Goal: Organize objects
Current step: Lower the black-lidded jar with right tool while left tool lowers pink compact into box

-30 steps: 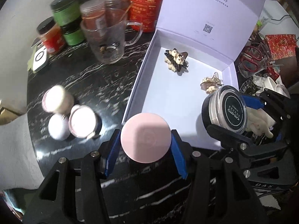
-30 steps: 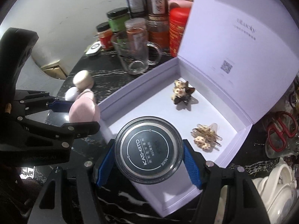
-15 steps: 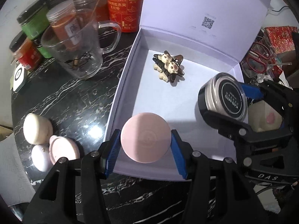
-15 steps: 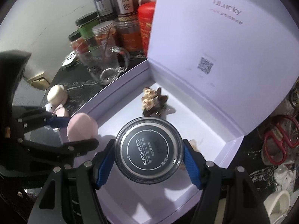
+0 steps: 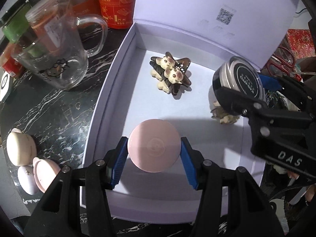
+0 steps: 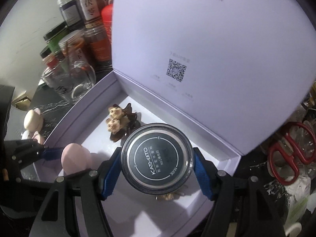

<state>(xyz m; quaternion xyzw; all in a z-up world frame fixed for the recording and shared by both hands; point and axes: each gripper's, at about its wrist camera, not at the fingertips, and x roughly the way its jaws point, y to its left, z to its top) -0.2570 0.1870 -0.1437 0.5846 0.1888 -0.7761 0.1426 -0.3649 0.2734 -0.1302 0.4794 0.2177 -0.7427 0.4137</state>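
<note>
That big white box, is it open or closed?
Open. The white box has its lid standing upright at the back, and the hair clip lies exposed inside.

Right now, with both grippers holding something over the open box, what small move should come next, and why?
Probably lower the left gripper until the pink round case meets the white box floor, then open. It hangs over bare floor, clear of the bear hair clips. The right gripper, gripping the black-lidded jar, sits above another clip, so it likely needs shifting first.

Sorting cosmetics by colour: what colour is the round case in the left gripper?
Pale pink round case, plain, with a faint embossed ring; the left wrist view shows it best.
</note>
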